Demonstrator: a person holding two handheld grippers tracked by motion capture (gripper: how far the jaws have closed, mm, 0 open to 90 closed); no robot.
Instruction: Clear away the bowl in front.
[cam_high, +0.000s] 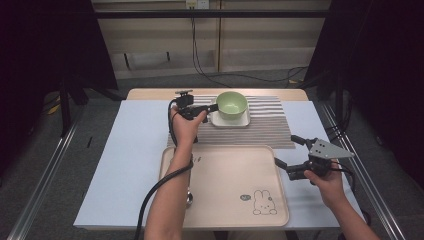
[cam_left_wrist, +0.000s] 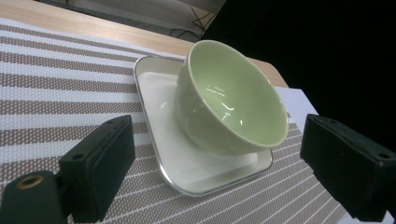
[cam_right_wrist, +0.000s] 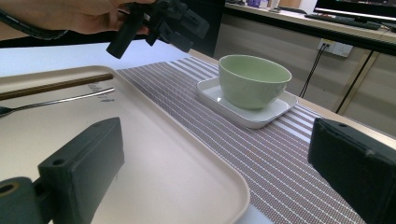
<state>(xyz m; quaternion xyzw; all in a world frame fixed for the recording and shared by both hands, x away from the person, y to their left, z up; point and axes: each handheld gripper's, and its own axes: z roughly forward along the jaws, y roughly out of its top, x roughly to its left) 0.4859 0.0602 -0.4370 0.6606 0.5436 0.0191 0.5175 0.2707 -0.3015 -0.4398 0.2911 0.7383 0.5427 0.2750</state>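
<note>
Right gripper (cam_high: 286, 153) hangs w/ jaws apart, empty, at the beige tray's (cam_high: 225, 210) right edge. Left gripper (cam_high: 212, 112), also wide open, sits beside the glossy green bowl (cam_high: 231, 104) on its square white plate (cam_high: 243, 122), over the ribbed striped mat (cam_high: 270, 131) — risk: smooth round bowl probably slips or tips if pinched off-centre.

A pale green ceramic bowl (cam_high: 231, 105) stands on a small white square plate (cam_high: 244, 120), which lies on a brown-and-white striped placemat (cam_high: 272, 125) at the table's twelve o'clock. Toward six o'clock of the placemat, touching its near edge, lies a beige rectangular tray (cam_high: 225, 175). On the tray's nine o'clock side lie a metal spoon (cam_right_wrist: 56, 102) and, just beside it, a brown wooden chopstick (cam_right_wrist: 56, 86). The left gripper (cam_high: 212, 108) hangs at the bowl's nine o'clock; the right gripper (cam_high: 285, 150) sits at the tray's three o'clock edge.
</note>
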